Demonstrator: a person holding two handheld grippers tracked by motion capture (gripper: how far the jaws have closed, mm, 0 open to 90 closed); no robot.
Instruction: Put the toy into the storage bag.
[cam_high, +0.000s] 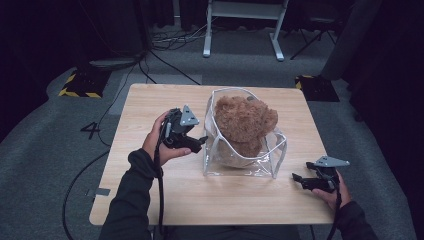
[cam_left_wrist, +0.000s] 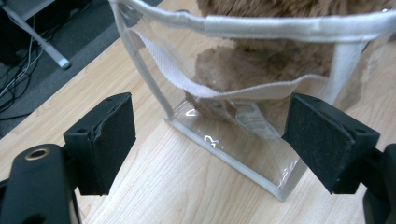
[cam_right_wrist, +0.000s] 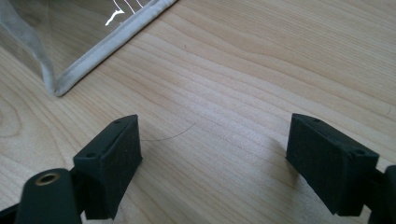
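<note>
A clear plastic bag (cam_high: 240, 167) with white trim stands in the middle of the wooden table (cam_high: 150, 100). A brown plush toy (cam_high: 246, 120) sits in it and sticks out of the top. My left gripper (cam_high: 200, 141) hovers just left of the bag, jaws open, pointing at its side. In the left gripper view the bag's white edge (cam_left_wrist: 224, 154) and handle strap (cam_left_wrist: 201, 86) lie ahead of the open gripper (cam_left_wrist: 210, 140), with nothing between the pads. My right gripper (cam_high: 298, 180) rests open near the table's front right; its view has the gripper (cam_right_wrist: 215, 158) over bare wood and the bag's corner (cam_right_wrist: 60, 86).
The table's front edge (cam_high: 210, 220) runs close to both hands. Grey carpet surrounds the table, with cables (cam_high: 165, 45) and a white stand's legs (cam_high: 240, 30) behind it. Yellow-black marked blocks (cam_high: 80, 85) sit on the floor at the back left.
</note>
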